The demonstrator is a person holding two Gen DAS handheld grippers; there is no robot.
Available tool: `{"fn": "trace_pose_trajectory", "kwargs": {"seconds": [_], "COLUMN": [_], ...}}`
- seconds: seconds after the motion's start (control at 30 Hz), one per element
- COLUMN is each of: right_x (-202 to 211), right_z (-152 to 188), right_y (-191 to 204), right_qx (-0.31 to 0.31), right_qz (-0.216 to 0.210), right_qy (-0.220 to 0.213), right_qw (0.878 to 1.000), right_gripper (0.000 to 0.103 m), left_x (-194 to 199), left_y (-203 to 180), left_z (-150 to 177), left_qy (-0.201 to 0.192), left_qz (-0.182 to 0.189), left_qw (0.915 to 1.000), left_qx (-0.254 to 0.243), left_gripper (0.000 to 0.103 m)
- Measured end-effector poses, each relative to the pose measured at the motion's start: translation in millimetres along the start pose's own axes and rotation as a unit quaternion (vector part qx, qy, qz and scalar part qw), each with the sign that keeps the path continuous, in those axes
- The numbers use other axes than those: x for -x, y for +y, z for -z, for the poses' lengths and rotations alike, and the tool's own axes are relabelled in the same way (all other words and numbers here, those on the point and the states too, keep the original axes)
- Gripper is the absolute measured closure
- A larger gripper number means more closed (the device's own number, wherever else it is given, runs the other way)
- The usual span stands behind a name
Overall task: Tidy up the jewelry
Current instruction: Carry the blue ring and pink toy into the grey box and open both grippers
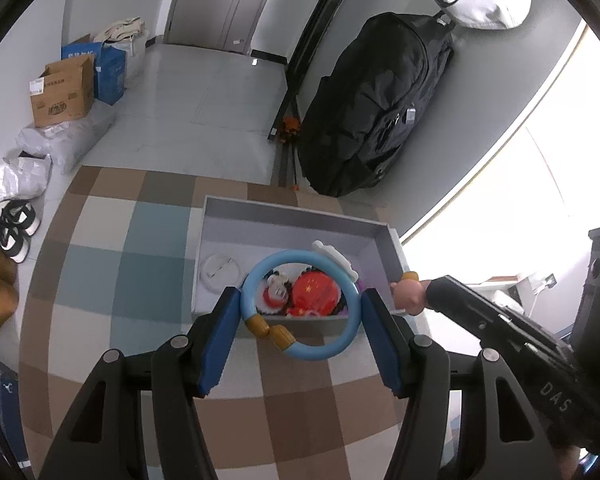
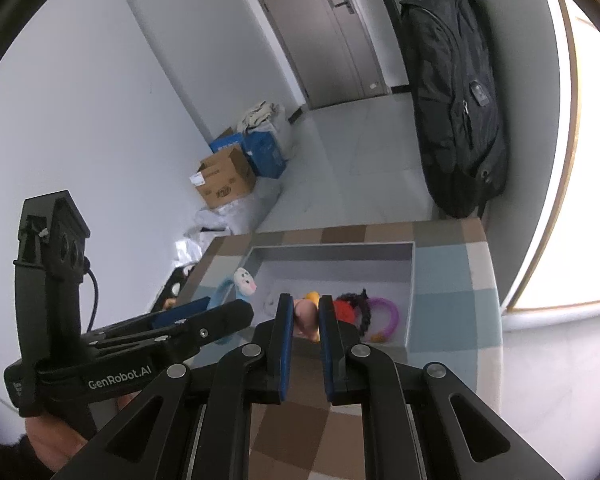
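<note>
Right now the left hand-held gripper [image 1: 300, 312] is clamped on a blue ring bracelet [image 1: 300, 304]. Its two blue pads press on the ring from both sides. The ring has a white cloud charm [image 1: 336, 258] on its top edge and two yellow-brown beads [image 1: 270, 330] near the bottom. It hangs in the air, just above the near edge of a grey box [image 1: 296, 212].

The grey box sits on a table [image 1: 112, 280] with a checked cloth in brown, cream and blue. Seen through the ring, inside the box, lie a red round thing [image 1: 316, 292] and a small red and white trinket [image 1: 276, 288]. A white round piece [image 1: 220, 268] lies in the box to the left of the ring.

The right hand-held gripper [image 2: 306, 320] is squeezed together on a small pink figure [image 2: 305, 314] with a bit of yellow on it. It is held over the near side of the box. Past its pads, in the box, lie a purple ring [image 2: 386, 312] and something black and braided [image 2: 360, 308].

A black backpack [image 1: 380, 104] hangs beyond the table.
</note>
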State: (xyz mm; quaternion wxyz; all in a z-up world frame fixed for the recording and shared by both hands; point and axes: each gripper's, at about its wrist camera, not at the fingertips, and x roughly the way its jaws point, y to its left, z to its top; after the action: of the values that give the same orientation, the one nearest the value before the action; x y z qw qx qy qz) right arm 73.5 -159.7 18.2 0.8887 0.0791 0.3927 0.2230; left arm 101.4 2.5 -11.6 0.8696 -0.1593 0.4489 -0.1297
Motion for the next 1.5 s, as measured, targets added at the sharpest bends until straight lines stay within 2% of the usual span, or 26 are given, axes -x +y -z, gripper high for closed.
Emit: {"fn": "trace_pose_trajectory", "kwargs": {"seconds": [0.3,0.5,0.93,1.2,1.33,1.4,1.43,1.5], "right_x": [-14.5,-23.7,-34.3,-35.3,-29.1,-25.3,-24.4,-21.2], "right_z": [-10.8,-11.3,-9.2,-8.1,-10.3,-11.3,-12.1,-11.3], "right_y": [-18.0,-28.0,-37.4,-44.6,-38.4,-35.1,-34.2,-35.1], "right_qx": [-0.036,-0.057,-0.082,-0.11,-0.097,-0.088,-0.086,-0.087], "right_qz": [-0.001,-0.007,-0.018,-0.034,-0.037,-0.035,-0.034,-0.027], "right_qy": [0.004,0.013,0.021,0.011,-0.008,-0.015,-0.017,-0.02], "right_qw": [0.999,0.998,0.996,0.993,0.995,0.995,0.996,0.996], "right_gripper": [0.092,0.092,0.092,0.089,0.089,0.087,0.085,0.07], "left_x": [-20.4,-29.9,-34.2,-32.2,-30.9,-27.2,-25.1,-22.2], "left_y": [9.5,11.1,14.3,13.4,12.3,13.0,12.5,13.0], "left_z": [-14.8,-19.4,-24.4,-27.4,-28.7,-29.1,-29.3,-29.7], "left_qy": [0.021,0.031,0.032,0.021,0.022,0.014,0.009,0.004], "left_qz": [0.015,0.027,0.037,0.059,0.075,0.073,0.07,0.065], "left_qw": [0.9993,0.9988,0.9982,0.9974,0.9964,0.9966,0.9969,0.9973], "left_qx": [0.026,0.026,0.035,0.036,0.034,0.034,0.034,0.034], "left_gripper": [0.047,0.047,0.047,0.046,0.043,0.034,0.033,0.032]}}
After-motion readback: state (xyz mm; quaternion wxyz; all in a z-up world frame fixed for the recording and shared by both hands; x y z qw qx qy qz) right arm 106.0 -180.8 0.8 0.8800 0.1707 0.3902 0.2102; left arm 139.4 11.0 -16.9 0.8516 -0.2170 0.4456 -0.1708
